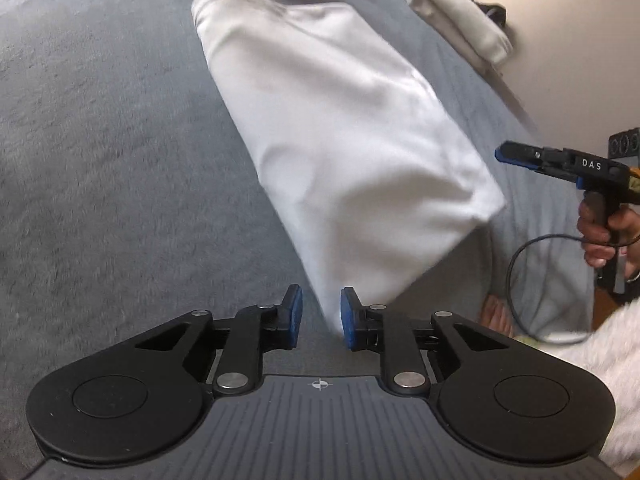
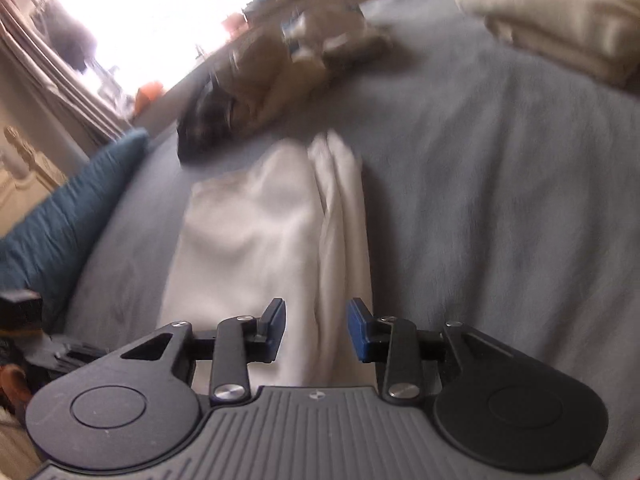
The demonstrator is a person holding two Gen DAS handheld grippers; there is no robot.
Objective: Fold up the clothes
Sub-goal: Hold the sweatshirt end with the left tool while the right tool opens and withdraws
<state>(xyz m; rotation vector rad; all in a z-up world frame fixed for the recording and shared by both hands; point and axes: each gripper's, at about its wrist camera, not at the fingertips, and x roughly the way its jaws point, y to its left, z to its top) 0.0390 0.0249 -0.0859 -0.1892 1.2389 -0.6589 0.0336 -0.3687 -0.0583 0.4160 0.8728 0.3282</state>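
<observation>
A white folded garment [image 1: 344, 136] lies on the grey-blue bed cover [image 1: 100, 152], running from far left to near right. My left gripper [image 1: 321, 318] is open and empty, just above the garment's near corner. My right gripper [image 1: 516, 157] shows at the right of the left wrist view, held in a hand above the bed's edge. In the right wrist view the same garment [image 2: 256, 240] lies lengthwise with folded layers along its right side. The right gripper [image 2: 316, 330] is open and empty, hovering over the garment's near end.
A folded cream garment [image 1: 460, 28] lies at the bed's far right edge; it also shows in the right wrist view [image 2: 560, 24]. A pile of dark and tan clothes [image 2: 272, 76] sits at the far end. A teal pillow [image 2: 68, 216] lies on the left. A black cable [image 1: 520, 280] hangs from the right gripper.
</observation>
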